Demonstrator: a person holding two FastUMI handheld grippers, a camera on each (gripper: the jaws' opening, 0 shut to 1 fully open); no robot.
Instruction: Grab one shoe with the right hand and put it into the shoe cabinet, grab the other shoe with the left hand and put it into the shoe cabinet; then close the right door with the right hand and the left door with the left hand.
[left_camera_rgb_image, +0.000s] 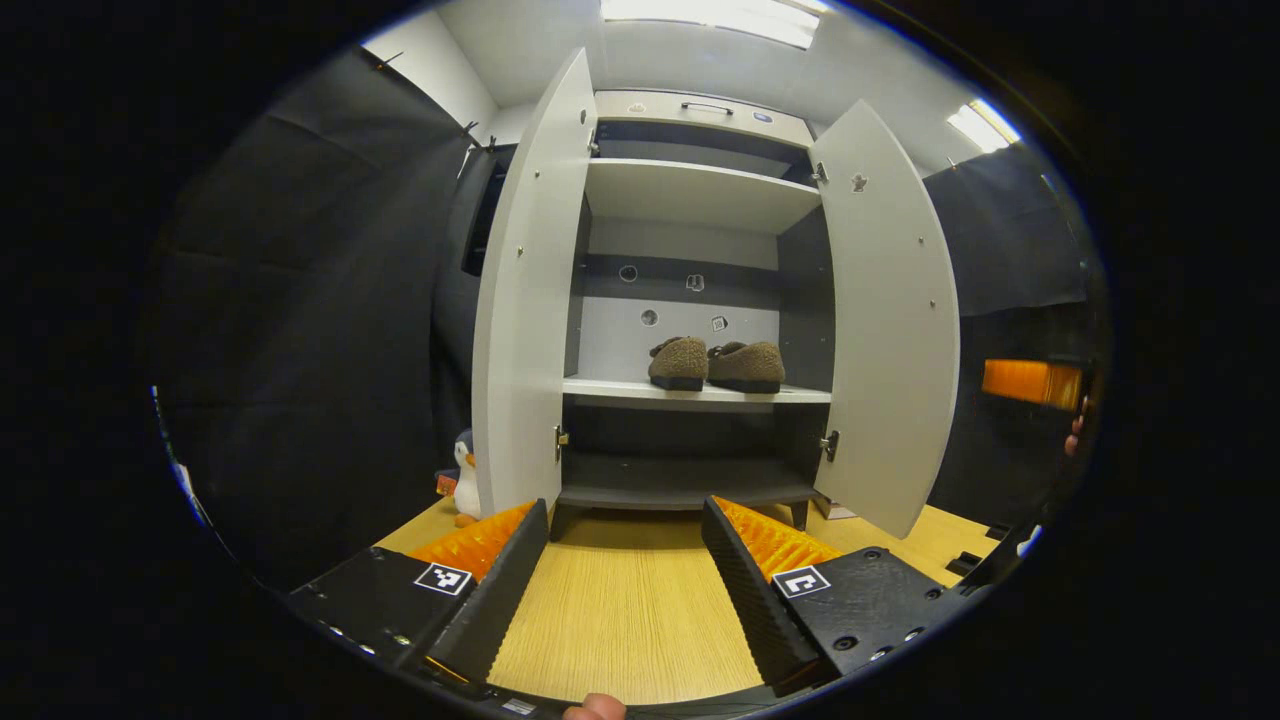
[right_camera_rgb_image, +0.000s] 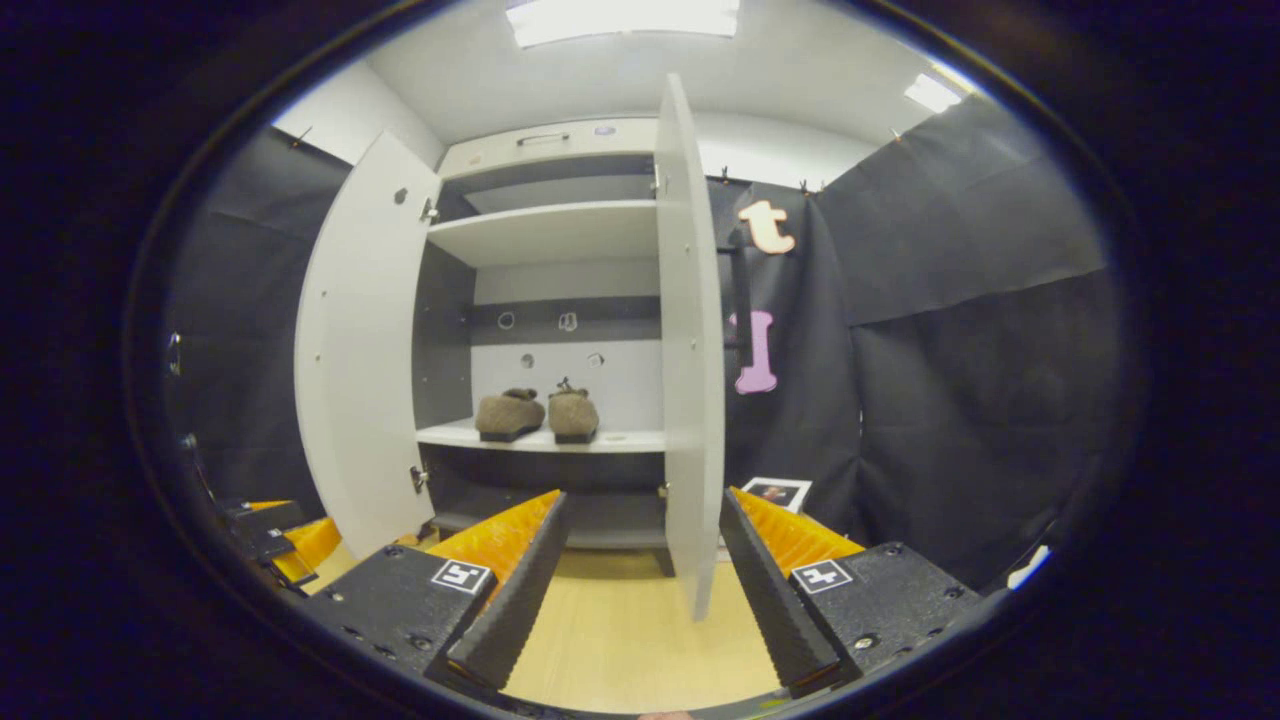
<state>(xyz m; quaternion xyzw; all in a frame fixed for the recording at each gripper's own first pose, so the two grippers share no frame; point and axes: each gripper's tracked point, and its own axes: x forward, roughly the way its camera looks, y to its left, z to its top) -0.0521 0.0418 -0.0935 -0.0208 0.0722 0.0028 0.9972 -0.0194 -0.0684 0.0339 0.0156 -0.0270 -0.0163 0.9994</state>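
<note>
Two brown fuzzy shoes (left_camera_rgb_image: 678, 362) (left_camera_rgb_image: 747, 366) stand side by side on the middle shelf (left_camera_rgb_image: 620, 390) of the white shoe cabinet. Its left door (left_camera_rgb_image: 525, 300) and right door (left_camera_rgb_image: 890, 320) both hang wide open. My left gripper (left_camera_rgb_image: 625, 505) is open and empty, low over the floor and facing the cabinet's middle from a short way back. In the right gripper view the shoes (right_camera_rgb_image: 510, 413) (right_camera_rgb_image: 573, 412) sit left of the right door (right_camera_rgb_image: 690, 330), seen edge-on. My right gripper (right_camera_rgb_image: 644, 495) is open and empty, with that door's lower edge in line between its fingers, farther off.
A penguin toy (left_camera_rgb_image: 465, 480) stands on the wooden floor (left_camera_rgb_image: 620, 600) beside the left door. A small printed card (right_camera_rgb_image: 777, 492) lies by the black cloth wall right of the cabinet. The other gripper (right_camera_rgb_image: 270, 540) shows low at the left. The upper shelf (left_camera_rgb_image: 690, 190) is bare.
</note>
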